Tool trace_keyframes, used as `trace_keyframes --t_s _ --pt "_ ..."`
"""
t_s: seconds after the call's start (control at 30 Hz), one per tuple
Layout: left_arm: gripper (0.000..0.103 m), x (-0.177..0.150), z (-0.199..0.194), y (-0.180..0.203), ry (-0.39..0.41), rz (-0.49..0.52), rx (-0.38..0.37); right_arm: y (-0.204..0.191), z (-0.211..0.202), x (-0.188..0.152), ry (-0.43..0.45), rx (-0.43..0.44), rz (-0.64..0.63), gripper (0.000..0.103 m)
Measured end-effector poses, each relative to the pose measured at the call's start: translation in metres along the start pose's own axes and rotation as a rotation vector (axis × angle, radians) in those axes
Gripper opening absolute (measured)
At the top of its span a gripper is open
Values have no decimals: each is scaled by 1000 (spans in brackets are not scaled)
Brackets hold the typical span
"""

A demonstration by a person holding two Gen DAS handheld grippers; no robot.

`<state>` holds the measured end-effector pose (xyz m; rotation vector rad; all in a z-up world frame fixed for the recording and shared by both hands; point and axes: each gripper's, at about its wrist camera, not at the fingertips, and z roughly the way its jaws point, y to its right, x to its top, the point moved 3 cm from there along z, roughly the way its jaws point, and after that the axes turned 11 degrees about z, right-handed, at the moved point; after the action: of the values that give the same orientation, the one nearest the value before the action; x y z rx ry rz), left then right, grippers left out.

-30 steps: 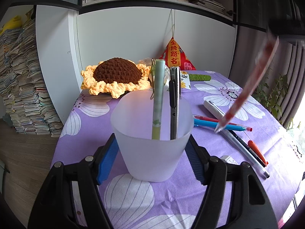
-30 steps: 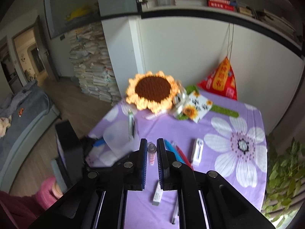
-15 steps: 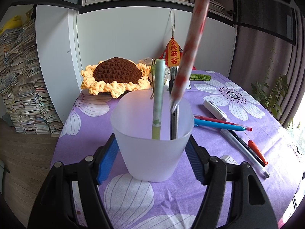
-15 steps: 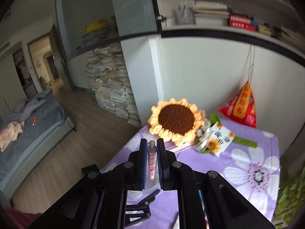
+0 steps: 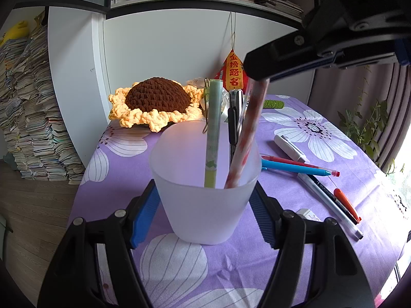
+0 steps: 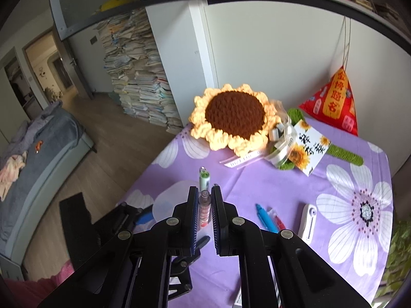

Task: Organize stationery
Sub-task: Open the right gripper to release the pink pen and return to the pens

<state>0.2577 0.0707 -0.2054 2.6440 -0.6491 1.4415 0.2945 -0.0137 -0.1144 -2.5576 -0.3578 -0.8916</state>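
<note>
My left gripper (image 5: 204,200) is shut on a frosted white cup (image 5: 205,205) standing on the purple flowered tablecloth (image 5: 179,261). The cup holds a green pen (image 5: 213,131) and a black pen (image 5: 233,123). My right gripper (image 6: 204,202) sits above the cup, its pads slightly apart around a red-patterned pen (image 6: 204,210). That pen (image 5: 246,138) stands in the cup with its tip near the bottom. Whether the pads still press it I cannot tell.
Loose pens lie right of the cup: a blue pen (image 5: 292,168), a red pen (image 5: 287,160), a white pen (image 5: 331,205), an orange marker (image 5: 346,204) and a white correction tape (image 5: 290,147). A crocheted sunflower (image 5: 156,105) and a red pouch (image 5: 235,73) sit at the back.
My right gripper swung the red-patterned pen from the right side to above the cup and lowered it in. Its jaws now stand a little wider. The left gripper and cup stayed still.
</note>
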Motion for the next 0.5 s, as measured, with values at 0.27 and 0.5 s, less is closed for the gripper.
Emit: trace_keyframes --t_s 0.27,0.5 --pt "69 0 0 0 0 0 0 23 -35 0 64 -49 36 11" --pt "69 0 0 0 0 0 0 76 -21 -36 -59 -171 107 11"
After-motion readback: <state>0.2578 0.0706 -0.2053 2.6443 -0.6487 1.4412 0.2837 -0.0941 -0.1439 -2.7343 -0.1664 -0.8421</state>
